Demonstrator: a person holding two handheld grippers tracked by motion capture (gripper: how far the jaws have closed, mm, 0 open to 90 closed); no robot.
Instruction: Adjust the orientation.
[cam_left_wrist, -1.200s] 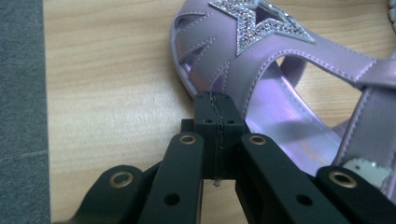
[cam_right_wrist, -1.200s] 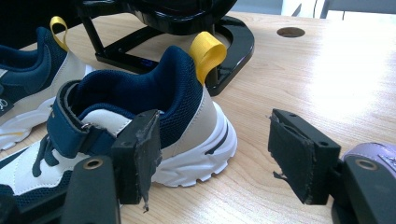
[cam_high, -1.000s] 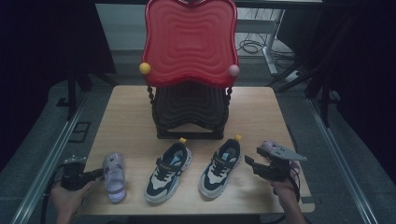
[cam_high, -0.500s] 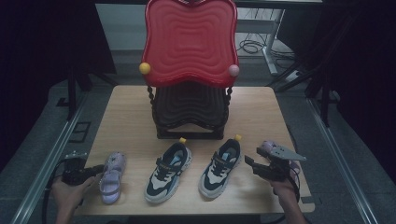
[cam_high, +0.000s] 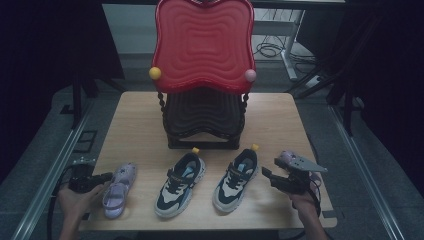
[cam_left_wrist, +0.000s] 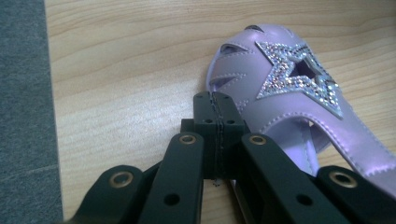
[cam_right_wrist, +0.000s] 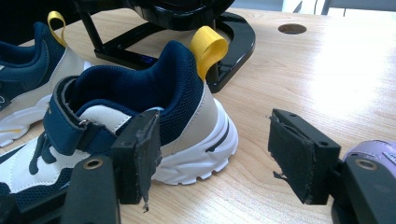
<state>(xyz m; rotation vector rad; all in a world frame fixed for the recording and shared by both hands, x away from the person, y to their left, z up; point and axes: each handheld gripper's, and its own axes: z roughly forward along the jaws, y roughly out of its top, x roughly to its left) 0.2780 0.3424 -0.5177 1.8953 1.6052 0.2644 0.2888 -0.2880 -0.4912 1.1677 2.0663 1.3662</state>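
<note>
A lilac sandal (cam_high: 119, 190) with a glitter star (cam_left_wrist: 299, 77) lies at the table's front left. My left gripper (cam_high: 105, 177) is shut, its jaws pressed together, their tips (cam_left_wrist: 217, 100) against the sandal's side. Two navy-and-white sneakers (cam_high: 179, 184) (cam_high: 236, 179) with yellow heel loops stand side by side at the front middle. My right gripper (cam_high: 270, 175) is open just right of the right sneaker (cam_right_wrist: 140, 102); one jaw sits in front of its heel side, the other over bare wood. A second lilac sandal (cam_high: 286, 159) lies right behind that gripper.
A black stand (cam_high: 202, 120) with a tall red wavy panel (cam_high: 202, 45) occupies the middle back of the wooden table (cam_high: 135, 125). Its base (cam_right_wrist: 233, 42) lies close behind the sneakers' heels. A round hole (cam_right_wrist: 292, 28) is in the tabletop. Floor drops off left of the table.
The left gripper and the lilac sandal have shifted slightly left, and the sandal has turned to a slant. The right gripper and the sneakers have stayed put.
</note>
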